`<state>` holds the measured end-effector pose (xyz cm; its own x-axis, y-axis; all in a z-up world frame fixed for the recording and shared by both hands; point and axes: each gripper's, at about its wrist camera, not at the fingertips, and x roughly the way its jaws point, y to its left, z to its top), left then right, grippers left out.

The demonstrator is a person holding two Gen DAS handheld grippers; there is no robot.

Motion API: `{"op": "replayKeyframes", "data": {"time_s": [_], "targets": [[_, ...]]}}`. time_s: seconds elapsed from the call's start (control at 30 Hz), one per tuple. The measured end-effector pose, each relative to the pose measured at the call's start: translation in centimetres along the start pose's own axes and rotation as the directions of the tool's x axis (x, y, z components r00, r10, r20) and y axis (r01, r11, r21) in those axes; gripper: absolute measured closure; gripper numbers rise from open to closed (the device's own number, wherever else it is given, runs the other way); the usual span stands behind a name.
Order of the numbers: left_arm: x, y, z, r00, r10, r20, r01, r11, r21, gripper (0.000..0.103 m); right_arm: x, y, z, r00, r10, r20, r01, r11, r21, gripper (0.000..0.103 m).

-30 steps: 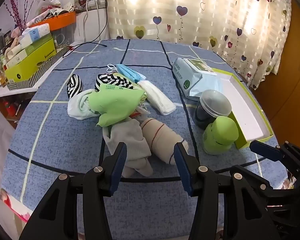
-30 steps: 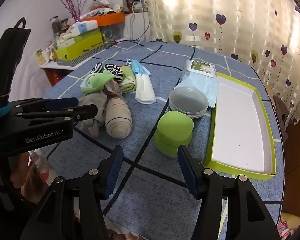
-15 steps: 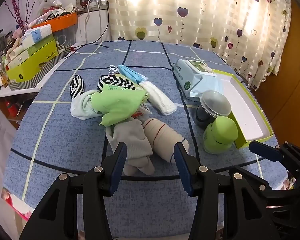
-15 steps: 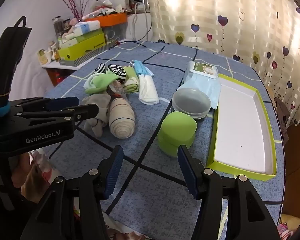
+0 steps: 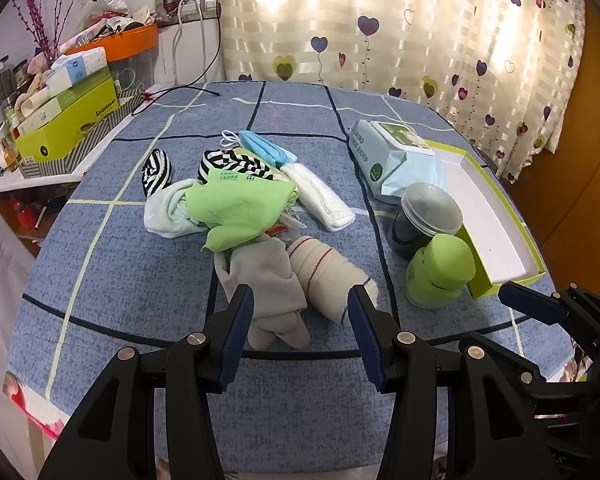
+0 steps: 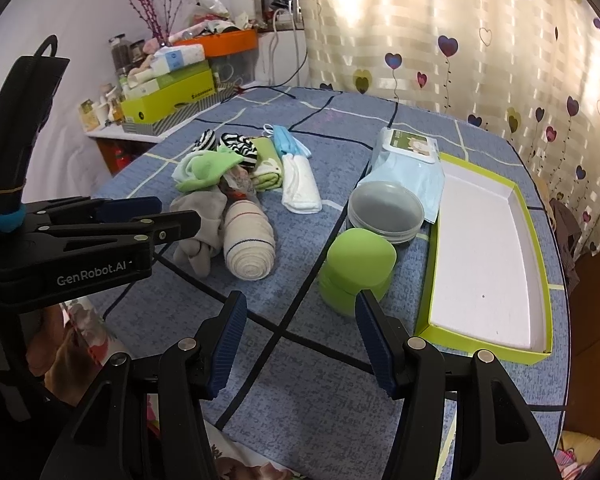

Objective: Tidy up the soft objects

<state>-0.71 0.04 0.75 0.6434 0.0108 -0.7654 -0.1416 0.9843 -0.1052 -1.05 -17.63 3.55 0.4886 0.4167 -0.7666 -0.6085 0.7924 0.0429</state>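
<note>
A heap of soft things lies mid-table: a grey sock (image 5: pixel 268 276), a rolled beige sock (image 5: pixel 324 268), a green cloth (image 5: pixel 240 204), a pale mint sock (image 5: pixel 164 210), striped socks (image 5: pixel 236 164), a blue face mask (image 5: pixel 264 146) and a folded white cloth (image 5: pixel 320 196). My left gripper (image 5: pixel 300 300) hangs open just short of the grey and beige socks, touching neither. My right gripper (image 6: pixel 300 304) is open over the cloth near a green container (image 6: pixel 356 268). Seen from the right wrist, the left gripper (image 6: pixel 176 210) holds nothing.
A white tray with a green rim (image 6: pixel 536 240) lies at the right. Beside it are a wet-wipes pack (image 6: pixel 408 156) and a lidded plastic jar (image 6: pixel 386 212). Boxes and clutter (image 5: pixel 68 120) fill a shelf at the far left. Curtains hang behind the table.
</note>
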Motion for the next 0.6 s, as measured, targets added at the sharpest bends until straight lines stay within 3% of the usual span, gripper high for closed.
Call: {"op": "replayKeyframes", "data": {"time_s": [0.6], "targets": [[0.44, 0.07, -0.12, 1.0, -0.015, -0.014, 0.015, 1.0, -0.006, 0.053, -0.01, 0.17, 0.23, 1.0, 0.001, 0.001, -0.001, 1.0, -0.005, 0.046]]}}
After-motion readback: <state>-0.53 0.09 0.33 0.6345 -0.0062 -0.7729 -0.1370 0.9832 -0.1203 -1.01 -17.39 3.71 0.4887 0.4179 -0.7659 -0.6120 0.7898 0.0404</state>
